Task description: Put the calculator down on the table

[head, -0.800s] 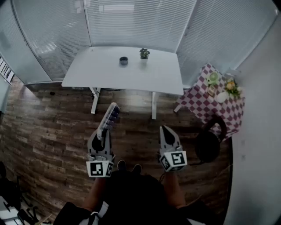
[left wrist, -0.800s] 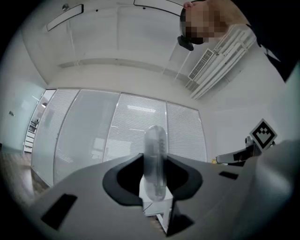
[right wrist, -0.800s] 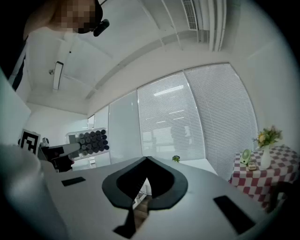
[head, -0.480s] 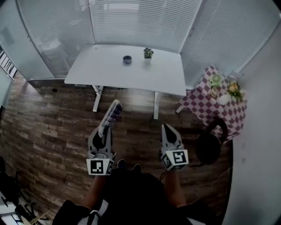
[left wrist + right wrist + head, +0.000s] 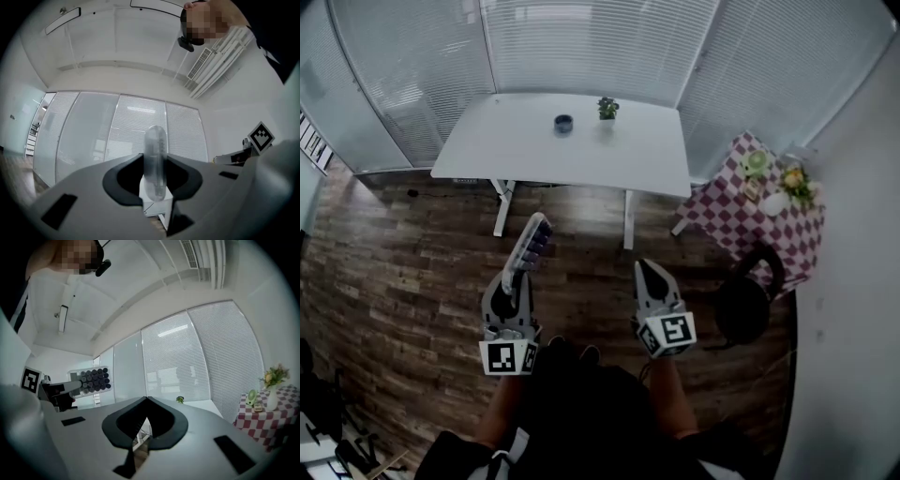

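The left tongs [image 5: 518, 281] are clamped on the lower end of the calculator [image 5: 532, 246], which is held in the air over the wooden floor [image 5: 412, 272], on the near side of the white tabletop [image 5: 516, 155] and well apart from it. The calculator's free end slants up and away toward the tabletop's near edge, with its rows of dark keys showing in the head view. In the left gripper view it appears edge-on, standing upright between the two jaws, which press on it from either side. The right tongs [image 5: 646, 273] hang over the floor on the same near side of the tabletop, further right; their jaws are drawn together tip to tip with nothing between them. On the tabletop, toward its far edge, stand a small dark bowl [image 5: 563, 124] and a potted plant [image 5: 607, 109], near each other. To the right of the tabletop is a smaller table under a checked cloth [image 5: 736, 216].
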Demonstrator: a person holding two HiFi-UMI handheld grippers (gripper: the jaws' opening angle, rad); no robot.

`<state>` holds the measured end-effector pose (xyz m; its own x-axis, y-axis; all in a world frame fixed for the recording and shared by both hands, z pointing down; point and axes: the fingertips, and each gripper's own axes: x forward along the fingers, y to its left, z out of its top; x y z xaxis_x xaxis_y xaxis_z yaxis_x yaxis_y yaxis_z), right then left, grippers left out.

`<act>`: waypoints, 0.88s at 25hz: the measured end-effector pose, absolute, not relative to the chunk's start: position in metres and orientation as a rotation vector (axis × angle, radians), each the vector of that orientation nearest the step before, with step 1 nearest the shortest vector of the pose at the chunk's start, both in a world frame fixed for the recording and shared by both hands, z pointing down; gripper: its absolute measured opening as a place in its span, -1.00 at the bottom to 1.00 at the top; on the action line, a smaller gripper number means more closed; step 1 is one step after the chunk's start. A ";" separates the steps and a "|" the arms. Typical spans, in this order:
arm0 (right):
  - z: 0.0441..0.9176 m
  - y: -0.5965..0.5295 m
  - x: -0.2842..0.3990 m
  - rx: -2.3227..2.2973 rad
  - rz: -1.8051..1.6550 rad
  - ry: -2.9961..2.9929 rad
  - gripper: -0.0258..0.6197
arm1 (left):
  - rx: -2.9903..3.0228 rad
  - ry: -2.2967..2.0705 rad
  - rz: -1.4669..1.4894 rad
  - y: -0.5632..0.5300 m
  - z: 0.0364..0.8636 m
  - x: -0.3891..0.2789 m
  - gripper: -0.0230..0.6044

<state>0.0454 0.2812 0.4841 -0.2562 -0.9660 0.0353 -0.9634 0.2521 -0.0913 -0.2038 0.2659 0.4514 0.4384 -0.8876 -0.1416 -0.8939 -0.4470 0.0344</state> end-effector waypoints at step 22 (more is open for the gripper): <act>0.501 0.235 0.078 -1.950 -0.205 2.442 -0.90 | -2.633 1.646 0.286 0.214 0.469 -0.193 -0.60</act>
<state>0.0778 0.2355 0.5010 -0.2243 -0.9717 0.0740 -0.9704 0.2158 -0.1082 -0.1934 0.2145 0.4690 0.4259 -0.8892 -0.1669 -0.8935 -0.4424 0.0773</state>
